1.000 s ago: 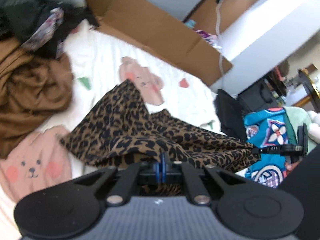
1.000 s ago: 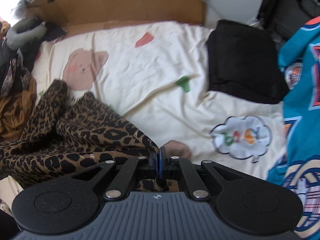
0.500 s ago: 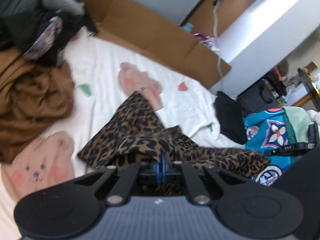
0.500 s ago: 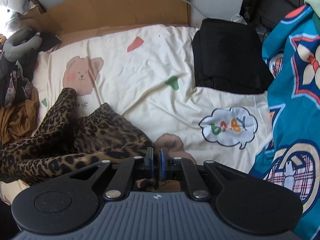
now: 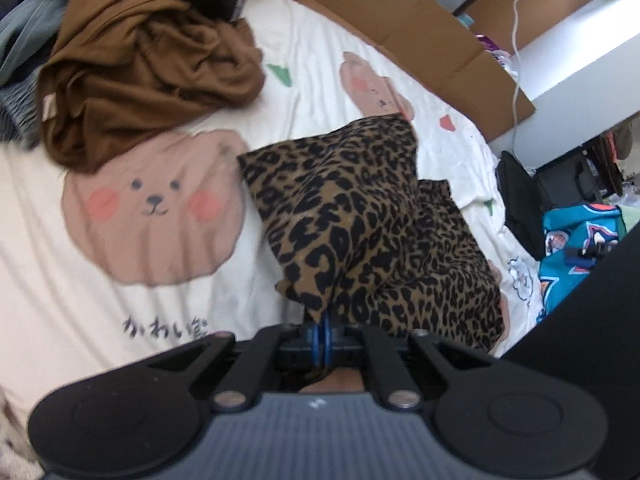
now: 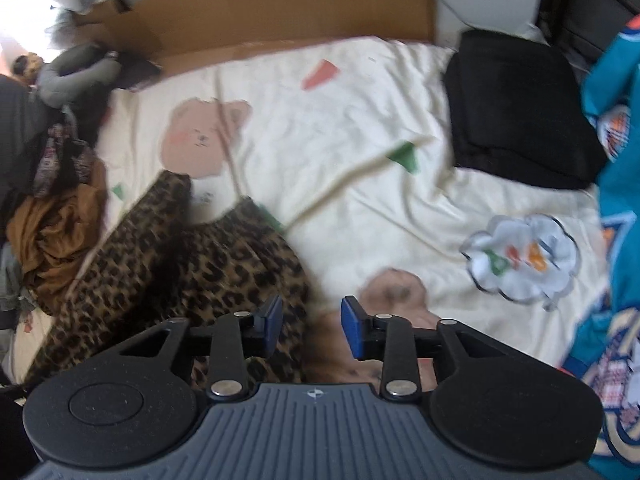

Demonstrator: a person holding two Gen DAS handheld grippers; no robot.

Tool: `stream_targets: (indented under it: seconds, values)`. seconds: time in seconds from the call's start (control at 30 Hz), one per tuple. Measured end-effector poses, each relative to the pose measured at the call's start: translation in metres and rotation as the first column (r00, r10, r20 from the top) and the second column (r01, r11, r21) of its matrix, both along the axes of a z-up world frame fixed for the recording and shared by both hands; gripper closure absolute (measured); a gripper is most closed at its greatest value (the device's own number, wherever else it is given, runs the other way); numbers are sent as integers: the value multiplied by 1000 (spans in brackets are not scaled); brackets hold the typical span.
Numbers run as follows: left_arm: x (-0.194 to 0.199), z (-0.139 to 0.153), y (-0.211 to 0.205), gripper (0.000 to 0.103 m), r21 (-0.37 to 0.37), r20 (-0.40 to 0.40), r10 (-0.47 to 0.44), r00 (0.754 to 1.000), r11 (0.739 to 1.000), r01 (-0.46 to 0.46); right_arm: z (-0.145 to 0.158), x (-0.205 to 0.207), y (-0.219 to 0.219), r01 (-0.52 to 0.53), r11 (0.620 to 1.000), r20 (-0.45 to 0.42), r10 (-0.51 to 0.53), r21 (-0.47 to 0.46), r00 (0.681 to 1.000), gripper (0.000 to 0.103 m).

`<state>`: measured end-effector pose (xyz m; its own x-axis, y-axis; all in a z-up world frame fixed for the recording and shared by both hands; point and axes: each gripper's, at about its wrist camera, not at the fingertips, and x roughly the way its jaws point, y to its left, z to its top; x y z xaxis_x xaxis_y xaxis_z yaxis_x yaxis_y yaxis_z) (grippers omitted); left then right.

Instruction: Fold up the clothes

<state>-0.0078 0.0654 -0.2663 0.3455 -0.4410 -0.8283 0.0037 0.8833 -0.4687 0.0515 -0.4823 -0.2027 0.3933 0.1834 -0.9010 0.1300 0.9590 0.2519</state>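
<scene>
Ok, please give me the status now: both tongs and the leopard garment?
Left tongs shut on leopard garment, corner lifted. Right tongs open, empty, beside the garment. Brown garment heaped beyond, not in the way.

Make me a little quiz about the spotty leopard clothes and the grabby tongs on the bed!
1. True or false: the left tongs are pinched shut on the leopard-print garment.
2. What are the right tongs doing? A) gripping the black folded garment B) open, holding nothing C) gripping the brown garment
3. Fill in: the bedsheet is printed with pink ____ faces.

Key: 1 true; 2 B; 3 bear
</scene>
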Motion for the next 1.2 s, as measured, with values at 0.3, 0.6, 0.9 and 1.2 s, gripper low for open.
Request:
stream_targets:
  seconds: [0.3,0.6,0.9,1.2]
  values:
    - [-20,-11,32,95,22,-49,50,998,999,-49,-28,22,23,-29,999,32,28,40,999,57]
    - [31,21,55,92,106,-1,49,999,993,-49,-30,61,33,-163,986,9,163,19,987,57]
    - [122,27,20,82,165,-9,-22,1000,986,23,-49,97,34,-291,956,66,292,-27,954,51]
    - [208,7,-34,59,178,28,-200,979,965,192,-88,90,41,-262,964,88,258,39,962,51]
